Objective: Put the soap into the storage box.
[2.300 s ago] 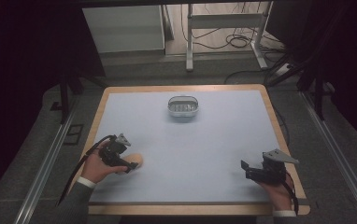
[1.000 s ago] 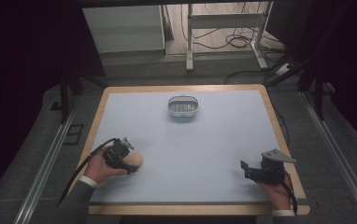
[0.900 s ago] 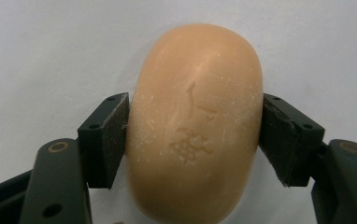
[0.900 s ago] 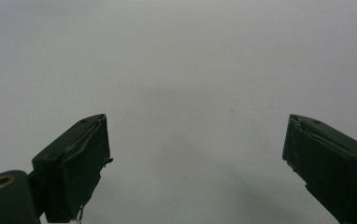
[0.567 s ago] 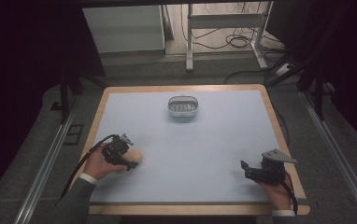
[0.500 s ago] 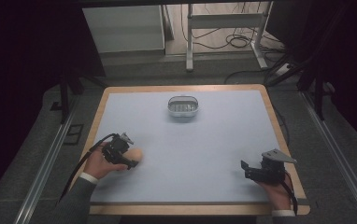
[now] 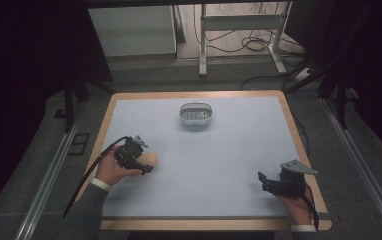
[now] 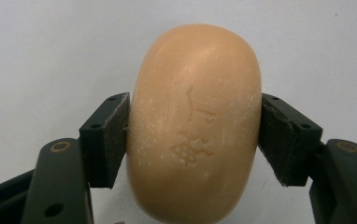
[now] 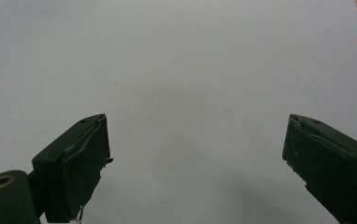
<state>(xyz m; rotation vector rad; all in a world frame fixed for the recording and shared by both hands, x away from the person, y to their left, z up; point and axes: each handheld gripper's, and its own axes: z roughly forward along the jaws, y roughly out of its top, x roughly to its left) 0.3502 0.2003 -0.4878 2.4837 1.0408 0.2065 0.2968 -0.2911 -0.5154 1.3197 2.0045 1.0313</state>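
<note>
Holding: our left gripper (image 7: 146, 165) has its 2 fingers (image 8: 105, 140) clamped on the sides of a tan oval soap bar (image 8: 195, 123), seen close in the left gripper view.
Soap position: in the high view the soap bar (image 7: 149, 160) sits at the lower left of the frame, near the left edge of the surface (image 7: 229, 150); we cannot tell whether it touches the surface or is lifted off it.
Soap detail: we see a stamped mark on its face and pale specks across it.
Left hand: our left hand (image 7: 113, 170) wraps the gripper body, with a grey sleeve (image 7: 81, 212) entering from the bottom left and a black cable (image 7: 86, 175) trailing off toward the surface edge.
Right gripper: our right gripper (image 7: 262, 180) is at the lower right of the high view, low over the surface; its 2 fingers (image 9: 74, 168) stand wide apart with bare pale surface between them.
Right hand: our right hand (image 7: 294, 205) holds it from behind, near the wooden rim.
Dish: a small oval grey dish (image 7: 196, 113) sits at the upper middle of the surface, well apart from both grippers.
</note>
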